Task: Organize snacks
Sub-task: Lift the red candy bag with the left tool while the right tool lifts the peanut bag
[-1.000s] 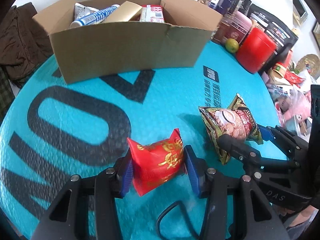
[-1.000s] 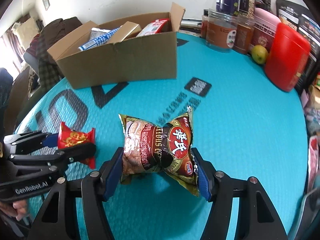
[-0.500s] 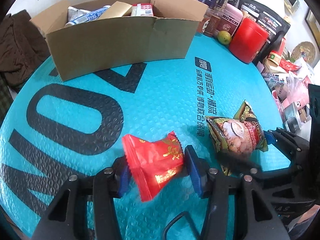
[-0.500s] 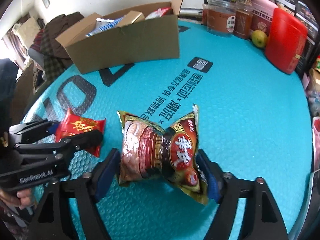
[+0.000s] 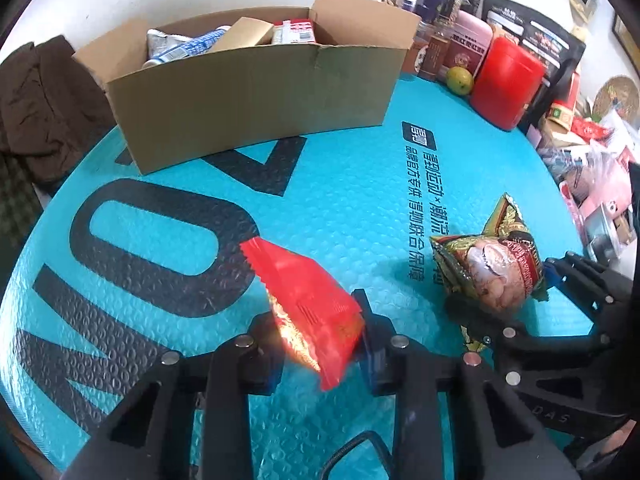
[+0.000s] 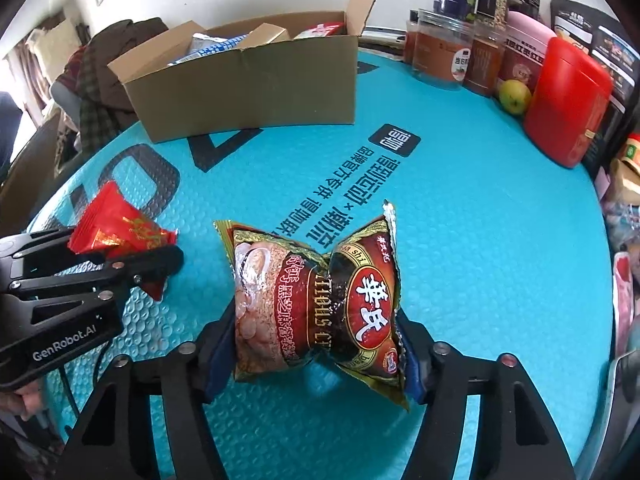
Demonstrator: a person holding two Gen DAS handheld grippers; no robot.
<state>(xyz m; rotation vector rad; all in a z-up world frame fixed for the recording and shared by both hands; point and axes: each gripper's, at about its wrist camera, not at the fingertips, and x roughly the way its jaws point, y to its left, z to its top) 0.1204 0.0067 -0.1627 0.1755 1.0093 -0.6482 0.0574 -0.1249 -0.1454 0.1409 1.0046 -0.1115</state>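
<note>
A red foil snack packet (image 5: pixel 308 292) is pinched between the pads of my left gripper (image 5: pixel 320 332), which is shut on it. The packet tilts up and to the left above the teal mat (image 5: pixel 352 184). In the right wrist view the same red packet (image 6: pixel 116 228) shows at the left in the left gripper (image 6: pixel 128 248). My right gripper (image 6: pixel 316 344) has its jaws closing on a brown and gold snack bag (image 6: pixel 316 300), squeezed at the waist by both pads. From the left wrist, that bag (image 5: pixel 496 268) sits in the right gripper (image 5: pixel 508 288).
An open cardboard box (image 5: pixel 256 96) with several snacks inside stands at the back of the mat. A red canister (image 6: pixel 568 100), a green fruit (image 6: pixel 514 96) and jars (image 6: pixel 440 52) line the far right edge. Brown clothing (image 5: pixel 44 108) lies off the left side.
The left jaws have drawn in on the red packet, which has twisted and now leans up to the left. The brown bag stays pinched in the right gripper.
</note>
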